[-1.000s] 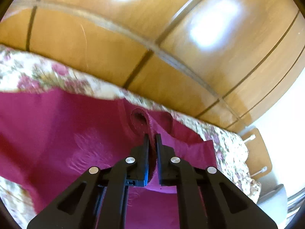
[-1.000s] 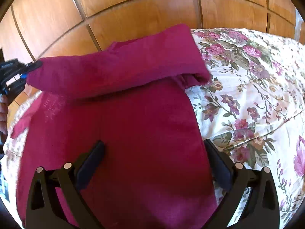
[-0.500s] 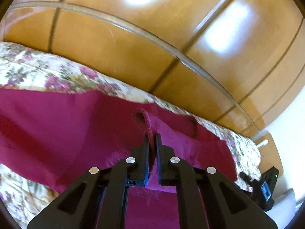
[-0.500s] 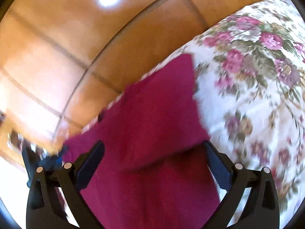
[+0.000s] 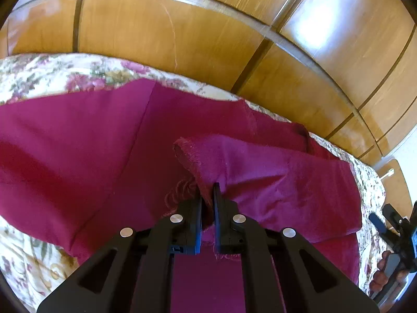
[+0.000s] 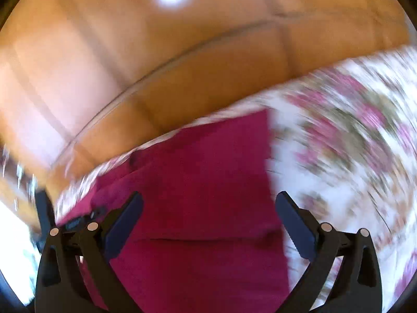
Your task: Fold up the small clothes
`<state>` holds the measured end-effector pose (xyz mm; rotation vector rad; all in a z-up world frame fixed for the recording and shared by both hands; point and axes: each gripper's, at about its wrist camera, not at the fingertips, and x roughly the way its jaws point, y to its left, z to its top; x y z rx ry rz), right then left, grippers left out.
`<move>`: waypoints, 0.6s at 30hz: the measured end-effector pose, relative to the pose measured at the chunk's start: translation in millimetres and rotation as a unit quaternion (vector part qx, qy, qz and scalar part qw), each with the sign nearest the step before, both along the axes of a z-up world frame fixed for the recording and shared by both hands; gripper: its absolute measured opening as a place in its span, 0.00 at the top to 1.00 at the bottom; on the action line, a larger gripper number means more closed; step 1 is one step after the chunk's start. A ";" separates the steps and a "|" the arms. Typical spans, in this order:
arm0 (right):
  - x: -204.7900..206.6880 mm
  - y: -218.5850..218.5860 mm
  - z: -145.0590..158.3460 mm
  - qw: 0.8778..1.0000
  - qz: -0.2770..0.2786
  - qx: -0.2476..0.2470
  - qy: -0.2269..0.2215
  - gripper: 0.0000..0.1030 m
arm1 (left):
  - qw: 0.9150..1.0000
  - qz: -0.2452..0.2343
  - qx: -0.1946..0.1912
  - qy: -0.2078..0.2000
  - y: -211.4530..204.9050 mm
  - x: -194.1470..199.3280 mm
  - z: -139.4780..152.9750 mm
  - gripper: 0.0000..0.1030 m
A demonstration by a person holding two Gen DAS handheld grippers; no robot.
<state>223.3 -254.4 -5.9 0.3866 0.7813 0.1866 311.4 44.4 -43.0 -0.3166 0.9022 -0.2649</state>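
A dark red garment (image 5: 91,140) lies spread on a floral bedspread (image 5: 65,78). My left gripper (image 5: 207,190) is shut on the cuff end of its sleeve (image 5: 273,172), which is folded across the body of the garment. In the right wrist view the same garment (image 6: 198,177) lies below and ahead of my right gripper (image 6: 208,208), which is open and empty above the cloth. That view is blurred by motion. The right gripper also shows at the right edge of the left wrist view (image 5: 398,229).
Wooden wardrobe doors (image 5: 208,31) stand behind the bed. The floral bedspread (image 6: 351,135) extends to the right of the garment. A small wooden piece of furniture (image 5: 396,182) stands at the far right.
My left gripper has carried the sleeve across and down over the garment's body. My right gripper has swung and tilted upward, so its view now shows more wardrobe and is blurred.
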 end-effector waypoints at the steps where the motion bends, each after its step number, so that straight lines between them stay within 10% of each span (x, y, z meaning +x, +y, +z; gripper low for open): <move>1: 6.2 11.3 -4.8 1.000 0.012 -0.020 0.004 0.02 | 1.000 0.000 0.004 -0.005 0.4 0.2 2.8 0.95; 6: 32.9 31.6 -62.9 0.987 -0.012 -0.124 0.096 0.02 | 0.999 0.012 0.049 0.004 2.3 6.4 -4.4 0.94; 11: 25.0 45.7 -71.0 0.983 -0.016 -0.171 0.067 0.02 | 0.998 0.021 0.061 0.005 7.8 7.8 -15.2 0.78; 15: 30.3 46.1 -73.4 0.981 -0.017 -0.180 0.067 0.02 | 0.998 0.053 0.017 -0.011 29.0 -8.7 2.2 0.43; 18: 30.9 46.2 -75.6 0.981 -0.018 -0.182 0.066 0.02 | 0.995 0.097 -0.026 -0.004 68.7 -31.5 9.2 0.41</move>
